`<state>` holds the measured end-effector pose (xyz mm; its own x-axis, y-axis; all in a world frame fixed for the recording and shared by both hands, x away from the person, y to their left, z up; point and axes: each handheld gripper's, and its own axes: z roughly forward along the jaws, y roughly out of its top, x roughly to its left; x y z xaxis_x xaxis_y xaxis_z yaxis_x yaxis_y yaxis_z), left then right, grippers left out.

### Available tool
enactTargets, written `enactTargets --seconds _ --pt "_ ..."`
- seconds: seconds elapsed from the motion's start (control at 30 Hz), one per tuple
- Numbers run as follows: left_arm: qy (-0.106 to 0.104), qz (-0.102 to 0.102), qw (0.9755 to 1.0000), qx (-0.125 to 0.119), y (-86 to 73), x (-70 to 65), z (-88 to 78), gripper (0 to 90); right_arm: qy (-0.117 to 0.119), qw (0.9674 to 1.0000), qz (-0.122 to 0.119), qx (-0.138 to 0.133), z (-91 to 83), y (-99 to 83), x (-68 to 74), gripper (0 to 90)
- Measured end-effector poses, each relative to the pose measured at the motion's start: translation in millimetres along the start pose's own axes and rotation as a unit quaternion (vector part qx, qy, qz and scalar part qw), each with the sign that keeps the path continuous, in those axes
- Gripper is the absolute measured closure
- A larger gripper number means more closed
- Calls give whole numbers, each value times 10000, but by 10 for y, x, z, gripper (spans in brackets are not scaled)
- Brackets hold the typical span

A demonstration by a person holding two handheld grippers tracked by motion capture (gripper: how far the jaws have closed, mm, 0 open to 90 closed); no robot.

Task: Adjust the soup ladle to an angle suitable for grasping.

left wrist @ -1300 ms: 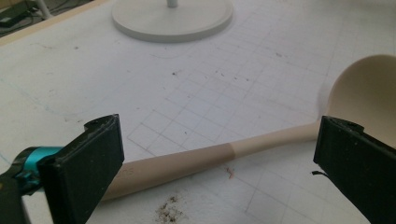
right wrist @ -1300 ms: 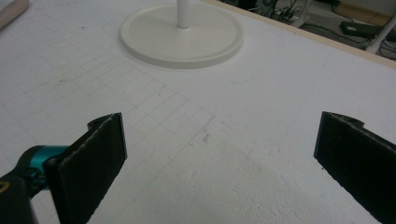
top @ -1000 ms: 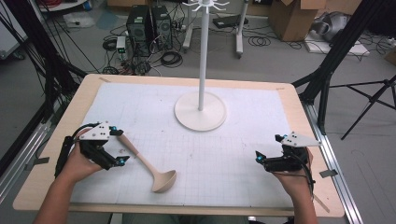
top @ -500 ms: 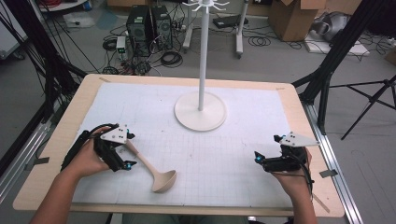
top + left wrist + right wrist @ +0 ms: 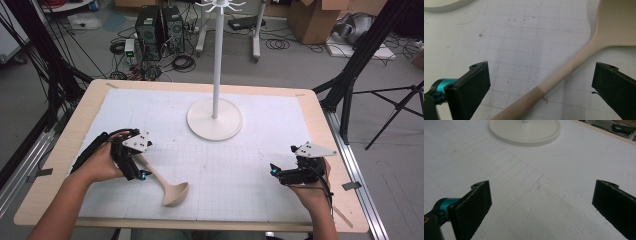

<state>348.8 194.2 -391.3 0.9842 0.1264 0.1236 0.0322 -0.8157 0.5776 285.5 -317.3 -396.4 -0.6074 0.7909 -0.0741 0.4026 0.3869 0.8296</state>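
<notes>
Two grippers are at the table [image 5: 65, 150], and just one thing is being worked on: a pale ladle [image 5: 167, 187] lying flat on the white gridded mat [image 5: 240, 165], near the front left. Its bowl points toward the person's edge and its handle runs back and to the left, under the left gripper [image 5: 141, 174].

Step in hand, as judged: the approach to a grasp on the ladle's handle. In the left gripper view the handle [image 5: 554, 82] crosses diagonally between the fingers [image 5: 471, 85], which are spread wide with clear mat on both sides of it; nothing is pinched yet. The right gripper [image 5: 274, 171] rests at the front right of the mat, well apart from the ladle, its fingers [image 5: 474, 202] also spread and holding nothing.

Next move, as judged: lower the left gripper so the handle sits squarely between the fingers, then close. The handle is slim and rounded, so a grip off its centre line may let it roll or slip.

Containers: none on the table apart from the ladle's own bowl, and its contents cannot be made out. A white stand [image 5: 215, 117] with a round base sits at centre back, and its hooked top [image 5: 220, 6] carries nothing.
</notes>
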Motion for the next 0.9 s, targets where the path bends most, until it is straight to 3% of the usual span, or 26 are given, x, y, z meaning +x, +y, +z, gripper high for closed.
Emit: enactTargets --seconds 0.03,0.17,0.47,0.53,0.7,0.83,0.9 --pt "-81 42 9998 155 -2 -7 46 24 9 10000 -18 23 6 0 4 11" --pt "-160 120 9993 322 1 -15 108 75 6 10000 -50 39 21 1 12 11" --pt "-300 167 9983 480 -16 -2 182 183 -48 9999 -83 53 20 1 17 11" --pt "-317 185 9979 528 -22 4 190 257 -51 9999 -132 80 33 4 34 11" --pt "-436 231 9970 588 -27 19 201 338 -33 9998 -138 100 35 5 39 11" --pt "-634 164 9962 577 -34 27 195 431 -39 9999 -138 95 35 4 35 12" --pt "-775 -12 9953 574 -50 31 211 452 -46 9998 -156 105 44 4 38 11"
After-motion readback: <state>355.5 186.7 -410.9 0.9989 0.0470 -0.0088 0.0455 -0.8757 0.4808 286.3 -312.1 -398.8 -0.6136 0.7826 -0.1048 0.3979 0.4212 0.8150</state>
